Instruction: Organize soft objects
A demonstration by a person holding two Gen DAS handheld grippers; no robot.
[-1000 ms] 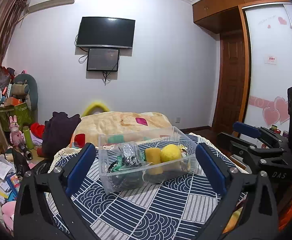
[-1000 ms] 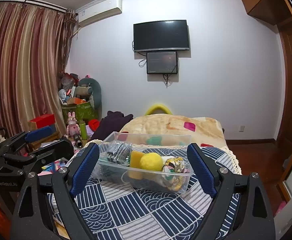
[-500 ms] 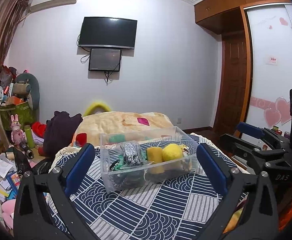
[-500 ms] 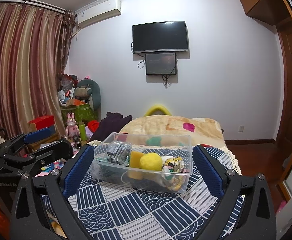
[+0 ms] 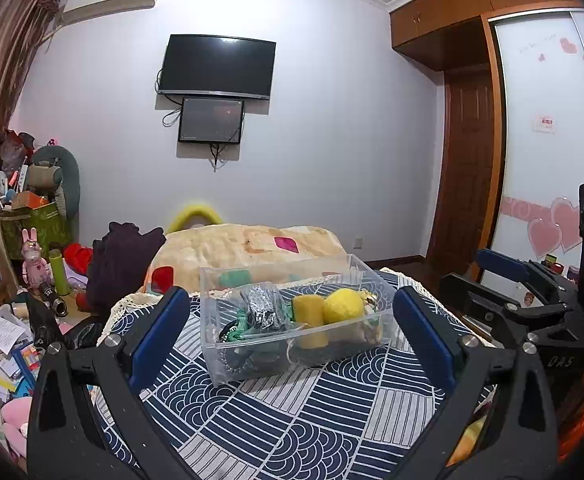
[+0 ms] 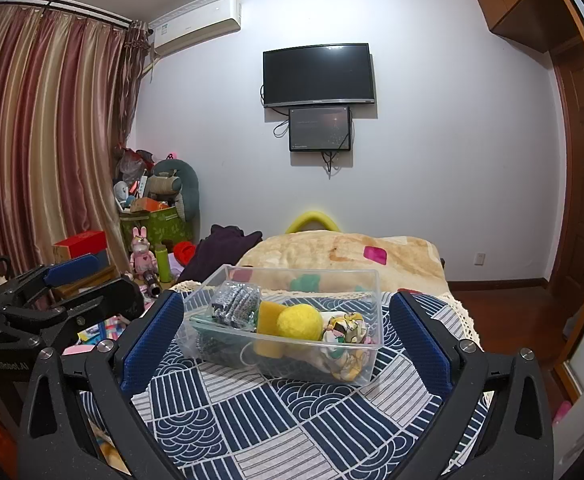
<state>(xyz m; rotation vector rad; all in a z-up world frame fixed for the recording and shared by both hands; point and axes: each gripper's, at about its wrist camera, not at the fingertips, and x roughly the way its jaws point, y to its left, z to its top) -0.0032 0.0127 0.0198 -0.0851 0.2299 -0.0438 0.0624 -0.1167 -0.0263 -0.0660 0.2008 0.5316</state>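
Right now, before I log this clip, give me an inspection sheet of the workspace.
Surface: patterned navy tablecloth.
Job's things: clear bin holding yellow ball, yellow sponge, silver bundle, printed fabric.
Clutter: toys and papers on the floor, at left.
Grippers: left gripper and right gripper open, empty, short of the bin.
Cables: wires hanging below the TV.
Surroundings: bed, curtains, wardrobe.

Left gripper and right gripper, jaws spread wide.
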